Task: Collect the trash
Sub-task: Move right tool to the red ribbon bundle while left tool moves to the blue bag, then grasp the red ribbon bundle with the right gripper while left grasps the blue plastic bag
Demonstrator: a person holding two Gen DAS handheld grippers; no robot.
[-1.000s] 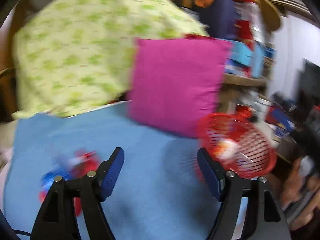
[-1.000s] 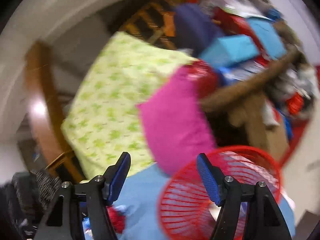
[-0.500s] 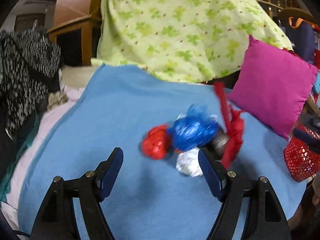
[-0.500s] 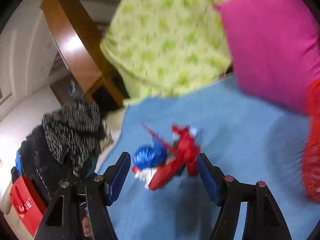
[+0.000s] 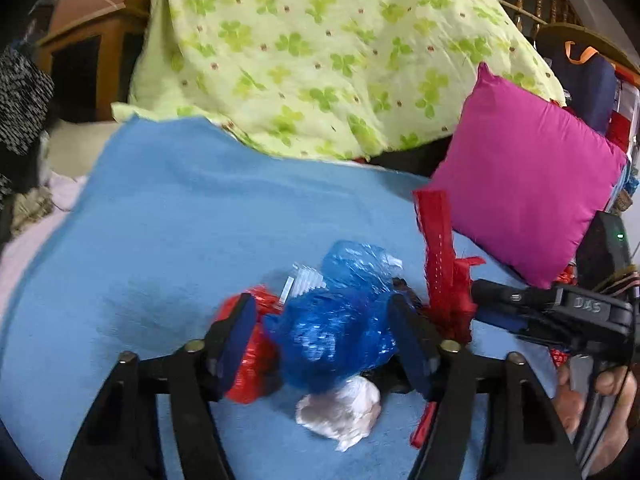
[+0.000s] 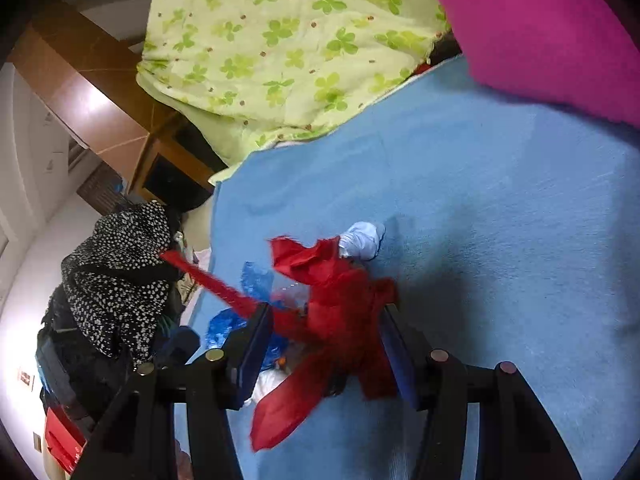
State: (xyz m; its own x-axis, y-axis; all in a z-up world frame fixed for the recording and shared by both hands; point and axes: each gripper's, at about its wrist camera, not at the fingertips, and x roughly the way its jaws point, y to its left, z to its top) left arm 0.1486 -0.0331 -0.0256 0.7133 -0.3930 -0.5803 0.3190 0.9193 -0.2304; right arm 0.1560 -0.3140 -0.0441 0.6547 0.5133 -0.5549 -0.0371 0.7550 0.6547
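A heap of trash lies on the blue blanket (image 5: pixel 180 220): a crumpled blue plastic wrapper (image 5: pixel 332 340), a red foil wrapper (image 5: pixel 252 360), a white wad (image 5: pixel 344 408) and a torn red strip (image 5: pixel 440 264). My left gripper (image 5: pixel 324 332) straddles the blue wrapper. Its jaws are closing, with a small gap still beside the left pad. My right gripper (image 6: pixel 326 336) straddles the red scrap (image 6: pixel 336 304), jaws closing too, pads not clearly pressing. It comes in from the right in the left wrist view, right gripper (image 5: pixel 484 304). The white wad (image 6: pixel 360 240) lies just beyond the scrap.
A magenta cushion (image 5: pixel 520 184) leans at the blanket's right, a green clover quilt (image 5: pixel 320 52) is piled behind. A black-and-white speckled garment (image 6: pixel 116 272) and wooden furniture (image 6: pixel 92 92) stand off the left edge. A hand (image 5: pixel 600 384) holds the right gripper.
Both grippers swung away from the red basket and came down over the trash heap. Both sets of jaws have narrowed around the blue wrapper and the red scrap. The basket has left view.
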